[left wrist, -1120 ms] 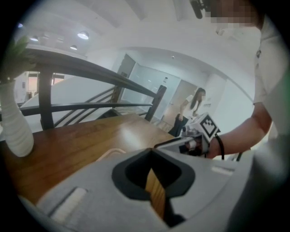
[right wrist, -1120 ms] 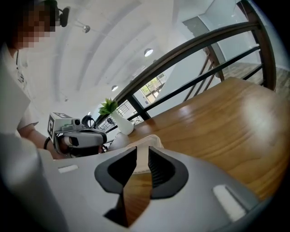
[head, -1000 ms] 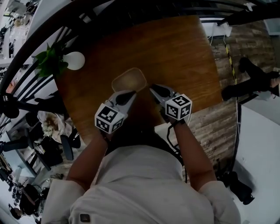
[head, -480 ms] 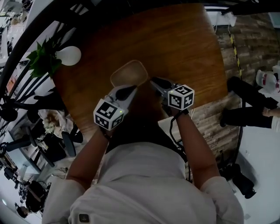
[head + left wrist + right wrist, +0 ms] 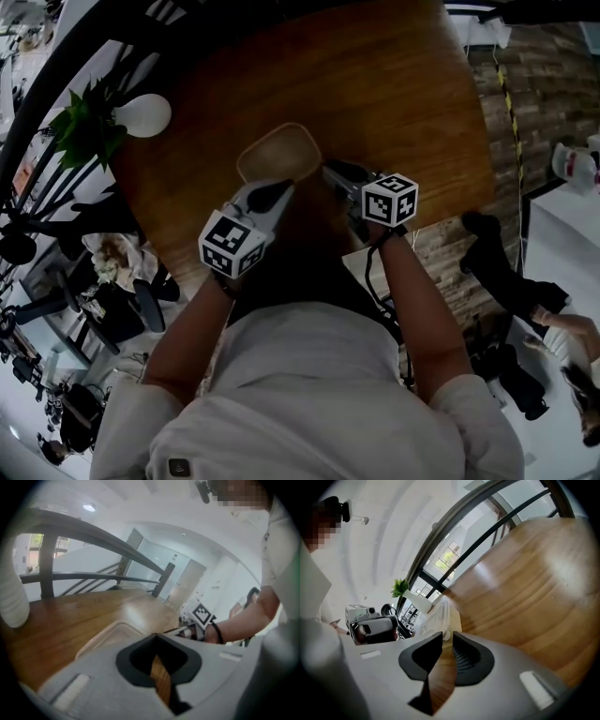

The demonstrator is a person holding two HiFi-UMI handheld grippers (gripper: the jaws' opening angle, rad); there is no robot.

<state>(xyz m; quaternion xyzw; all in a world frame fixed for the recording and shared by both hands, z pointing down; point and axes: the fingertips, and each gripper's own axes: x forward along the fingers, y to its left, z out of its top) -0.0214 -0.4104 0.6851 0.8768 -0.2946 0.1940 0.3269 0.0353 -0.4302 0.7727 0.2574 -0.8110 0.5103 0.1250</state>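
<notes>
A shallow clear tray (image 5: 247, 161) with rounded corners lies on the brown wooden table (image 5: 394, 103). My left gripper (image 5: 279, 190) hovers just short of the tray's near edge, jaws shut and empty; the tray (image 5: 111, 634) lies right ahead in its own view. My right gripper (image 5: 329, 172) points at the tray's near right corner from the right. Its jaws stand a narrow slit apart with nothing between them, and the tray (image 5: 439, 616) shows through the slit. The two grippers face each other: the right one (image 5: 186, 630) shows in the left gripper view, the left one (image 5: 377, 626) in the right gripper view.
A white vase (image 5: 142, 114) with a green plant (image 5: 80, 127) stands at the table's far left corner by a dark railing (image 5: 56, 56). A person's legs (image 5: 511, 281) are on the floor to the right. Chairs and clutter sit lower left.
Both grippers have edged forward toward the tray, which now fills more of each gripper view. The right gripper has tilted. The person on the floor at right has walked nearer.
</notes>
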